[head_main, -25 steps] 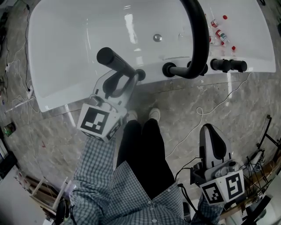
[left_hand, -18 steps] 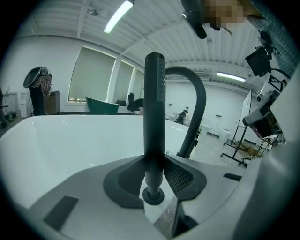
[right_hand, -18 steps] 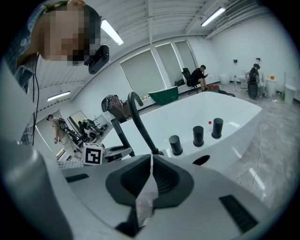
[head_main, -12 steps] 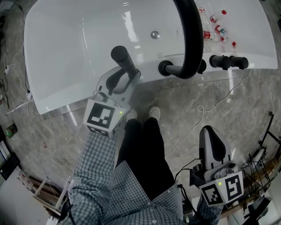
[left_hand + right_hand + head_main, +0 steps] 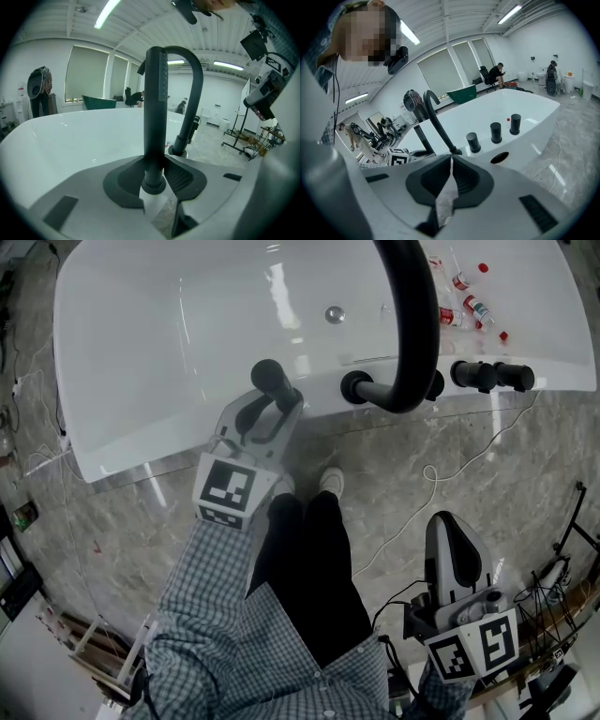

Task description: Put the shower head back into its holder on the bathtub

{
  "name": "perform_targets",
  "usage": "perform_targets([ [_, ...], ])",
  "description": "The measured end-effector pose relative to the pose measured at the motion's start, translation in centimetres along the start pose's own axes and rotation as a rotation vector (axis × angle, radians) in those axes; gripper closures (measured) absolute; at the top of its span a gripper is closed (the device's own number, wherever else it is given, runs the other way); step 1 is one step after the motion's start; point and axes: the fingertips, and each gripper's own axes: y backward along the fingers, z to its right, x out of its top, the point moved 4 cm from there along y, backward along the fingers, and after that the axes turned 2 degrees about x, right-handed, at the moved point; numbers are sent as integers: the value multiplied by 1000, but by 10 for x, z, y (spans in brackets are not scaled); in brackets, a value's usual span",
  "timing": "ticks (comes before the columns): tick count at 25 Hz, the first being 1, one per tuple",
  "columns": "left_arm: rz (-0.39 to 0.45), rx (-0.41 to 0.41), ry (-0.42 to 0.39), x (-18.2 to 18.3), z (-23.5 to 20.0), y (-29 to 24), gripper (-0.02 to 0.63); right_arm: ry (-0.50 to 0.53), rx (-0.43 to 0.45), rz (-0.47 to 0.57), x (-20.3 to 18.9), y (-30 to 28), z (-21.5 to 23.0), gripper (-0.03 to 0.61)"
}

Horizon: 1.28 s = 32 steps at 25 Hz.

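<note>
A black, stick-shaped shower head [image 5: 269,382] stands nearly upright over the near rim of the white bathtub [image 5: 141,442], just left of the base of the black arched faucet [image 5: 413,324]. My left gripper [image 5: 265,415] is shut on its lower shaft. In the left gripper view the shower head [image 5: 154,108] rises between the jaws, with the faucet [image 5: 193,93] behind it. Its lower end sits just above the white rim; the holder is hidden under it. My right gripper [image 5: 452,521] hangs low at the right over the floor, shut and empty [image 5: 451,163].
Black knobs [image 5: 472,375] stand on the tub rim right of the faucet. Small red-capped bottles [image 5: 469,307] lie on the far rim. A white cable [image 5: 450,474] trails across the marble floor. The person's legs and shoes [image 5: 328,482] are close to the tub. Equipment stands crowd the right.
My left gripper has carried the shower head to the right, closer to the faucet base, and tipped it from slanted to nearly upright. The right gripper has stayed in place.
</note>
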Motion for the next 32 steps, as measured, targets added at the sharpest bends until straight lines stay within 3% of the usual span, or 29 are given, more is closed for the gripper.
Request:
perform_targets([
  [9, 14, 8, 14, -7, -1, 2, 495, 5, 4, -4, -1, -1, -7, 552],
  [15, 10, -3, 82, -10, 0, 6, 495, 9, 17, -5, -1, -1, -19, 552],
  [22, -14, -24, 58, -13, 6, 7, 491, 17, 17, -1, -1, 2, -25, 552],
  [32, -57, -28, 84, -26, 4, 25, 491, 23, 23, 2, -9, 6, -38, 552],
])
